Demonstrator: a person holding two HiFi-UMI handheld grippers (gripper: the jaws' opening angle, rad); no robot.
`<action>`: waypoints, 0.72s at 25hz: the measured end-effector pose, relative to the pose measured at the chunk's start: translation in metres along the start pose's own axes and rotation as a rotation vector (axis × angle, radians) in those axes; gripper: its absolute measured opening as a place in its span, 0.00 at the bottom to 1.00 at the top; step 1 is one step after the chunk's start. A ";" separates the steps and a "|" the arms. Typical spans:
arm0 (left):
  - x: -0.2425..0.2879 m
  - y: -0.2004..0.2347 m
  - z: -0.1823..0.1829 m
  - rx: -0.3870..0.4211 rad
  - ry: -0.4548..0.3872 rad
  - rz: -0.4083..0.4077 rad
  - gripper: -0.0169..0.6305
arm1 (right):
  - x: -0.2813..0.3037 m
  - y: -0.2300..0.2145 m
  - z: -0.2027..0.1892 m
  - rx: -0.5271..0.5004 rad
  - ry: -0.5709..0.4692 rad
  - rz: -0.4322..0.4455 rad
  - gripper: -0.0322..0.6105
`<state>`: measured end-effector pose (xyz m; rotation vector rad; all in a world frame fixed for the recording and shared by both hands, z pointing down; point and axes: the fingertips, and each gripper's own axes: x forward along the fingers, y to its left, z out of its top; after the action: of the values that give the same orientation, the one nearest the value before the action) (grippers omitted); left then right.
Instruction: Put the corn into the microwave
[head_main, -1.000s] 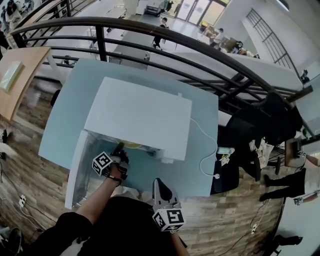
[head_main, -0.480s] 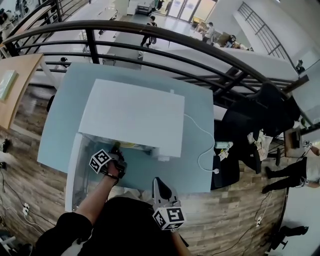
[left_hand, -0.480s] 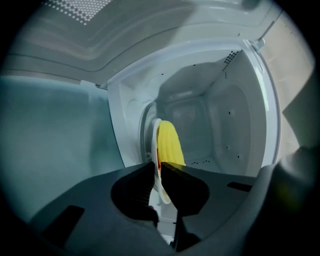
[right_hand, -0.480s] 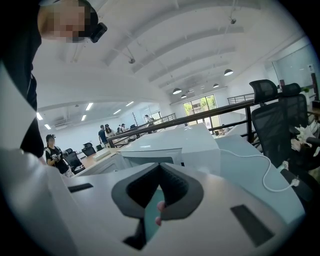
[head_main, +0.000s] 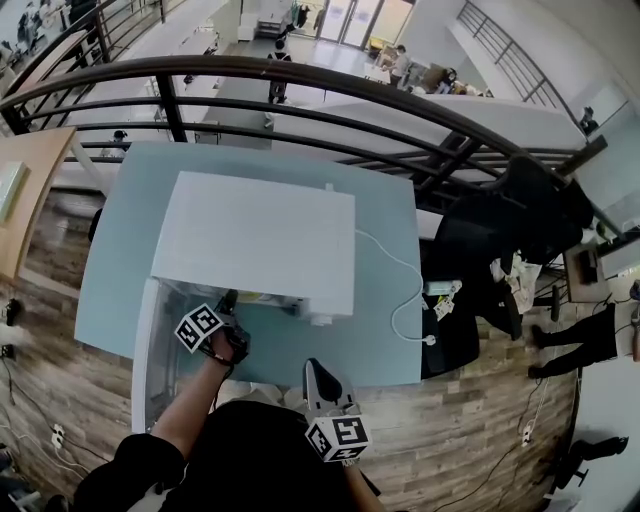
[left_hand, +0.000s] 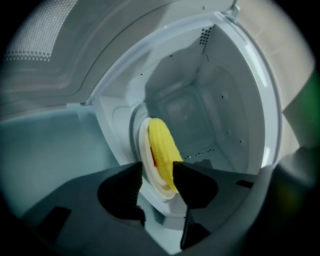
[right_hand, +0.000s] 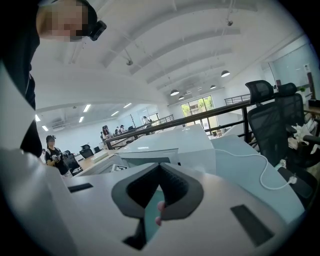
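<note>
The yellow corn (left_hand: 161, 145) lies on a small white plate (left_hand: 156, 189) inside the white microwave (head_main: 255, 235), whose cavity fills the left gripper view at a tilt. My left gripper (left_hand: 157, 167) reaches into the microwave's mouth (head_main: 228, 300). Its jaws have just been opening and now stand apart, with the plate's rim and the corn's end showing between the tips. My right gripper (right_hand: 160, 167) hangs back near my body (head_main: 318, 375), shut with nothing in it.
The microwave door (head_main: 150, 345) stands open to the left of my left arm. The microwave sits on a pale blue table (head_main: 390, 350). A white cable (head_main: 400, 300) trails off to the right. A black railing (head_main: 300, 85) and a black office chair (head_main: 510, 240) stand beyond.
My left gripper stays at the microwave opening and its marker cube has rolled slightly. The right gripper has not moved. The head view has shifted a little.
</note>
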<state>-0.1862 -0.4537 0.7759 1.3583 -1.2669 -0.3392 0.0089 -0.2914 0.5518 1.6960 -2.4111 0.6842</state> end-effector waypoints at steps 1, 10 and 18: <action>-0.001 0.000 0.001 0.023 0.000 0.013 0.30 | -0.001 0.000 0.000 0.001 -0.002 -0.001 0.06; -0.015 0.005 -0.005 0.175 0.023 0.076 0.41 | -0.005 0.000 -0.005 0.016 -0.011 0.008 0.06; -0.046 -0.007 -0.019 0.341 0.043 0.058 0.17 | -0.007 0.007 -0.009 0.023 -0.016 0.029 0.06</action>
<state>-0.1842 -0.4087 0.7536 1.6022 -1.3678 -0.0526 0.0038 -0.2796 0.5555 1.6845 -2.4533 0.7079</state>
